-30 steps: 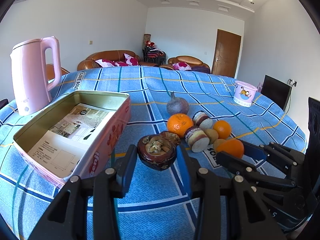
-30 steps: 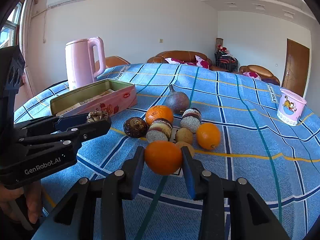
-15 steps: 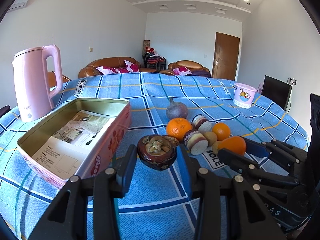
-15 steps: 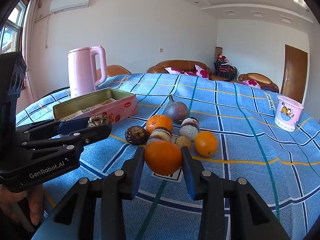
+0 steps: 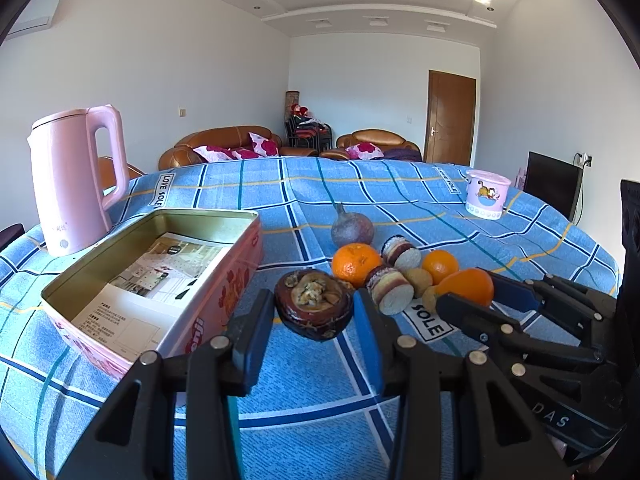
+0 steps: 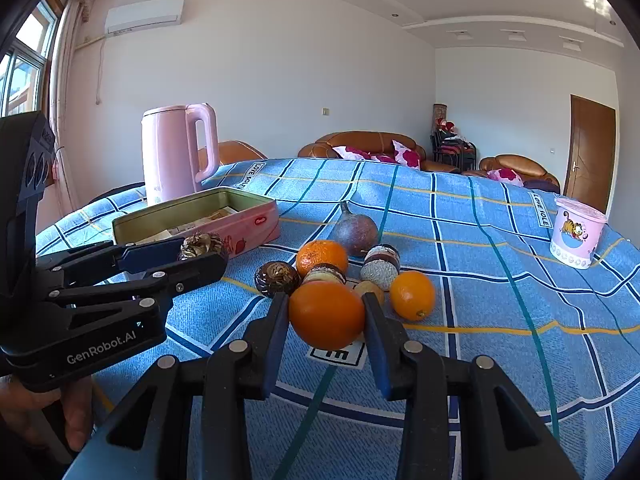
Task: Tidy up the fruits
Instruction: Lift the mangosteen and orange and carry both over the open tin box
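My left gripper (image 5: 314, 314) is shut on a dark brown fruit (image 5: 314, 304) with a split, crusty top, held just above the blue checked cloth. It hangs beside the near end of the open pink tin (image 5: 224, 300). My right gripper (image 6: 326, 320) is shut on a large orange (image 6: 326, 314), in front of the fruit pile. The pile holds a tangerine (image 6: 321, 256), a dark round fruit (image 6: 276, 278), a purple stemmed fruit (image 6: 355, 232), a small orange (image 6: 412, 295) and banded cut pieces (image 6: 380, 266). In the right wrist view the left gripper (image 6: 200, 250) sits at the left, near the tin (image 6: 240, 226).
A tall pink kettle (image 5: 74, 176) stands behind the tin, which has printed paper on its floor. A pink cartoon cup (image 6: 576, 232) sits at the far right of the table. A person's hand (image 6: 40, 408) holds the left gripper. Sofas and a door lie beyond.
Both grippers have tipped upward a little, so the table sits lower in each view. Each keeps its fruit between the fingers; the pile has not moved.
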